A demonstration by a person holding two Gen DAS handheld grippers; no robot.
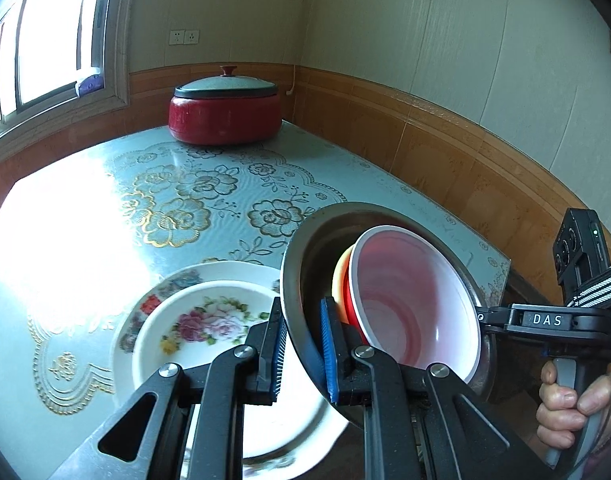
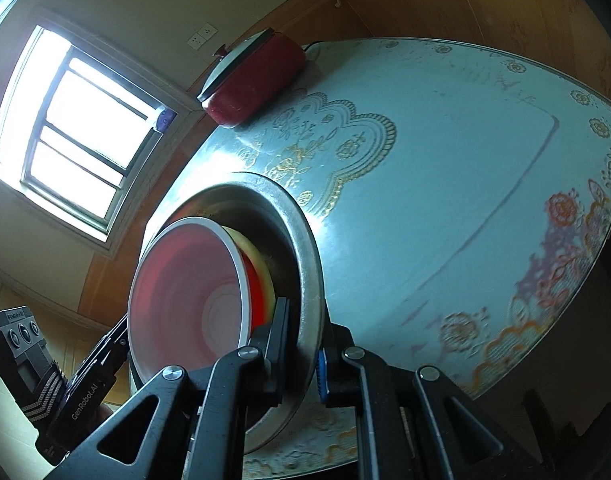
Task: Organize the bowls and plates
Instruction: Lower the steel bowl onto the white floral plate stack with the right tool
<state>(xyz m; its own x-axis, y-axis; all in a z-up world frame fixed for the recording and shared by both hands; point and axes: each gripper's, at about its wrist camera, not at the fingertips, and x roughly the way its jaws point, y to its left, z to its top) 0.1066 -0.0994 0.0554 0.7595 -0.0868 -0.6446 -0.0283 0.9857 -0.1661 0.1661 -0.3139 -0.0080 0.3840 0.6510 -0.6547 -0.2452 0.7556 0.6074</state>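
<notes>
- Steel basin: gripped by its rim on two opposite sides and tilted clear of the tabletop; the two-sided hold probably keeps the wide, loaded vessel steady.
- Left gripper: jaws nearly shut, clamped on the basin's near rim, one pad inside, one outside.
- Right gripper: jaws nearly shut on the opposite rim in the same manner.
- Pink-lined bowl: nested inside the basin, just beyond the left jaws, with a red bowl and a yellow one under it; nesting suggests sorting by kind.
- Floral plates: stacked on the tabletop, smaller on larger, below and left of the left jaws.
- Red lidded pot: far ahead, at the tabletop's back edge.
</notes>
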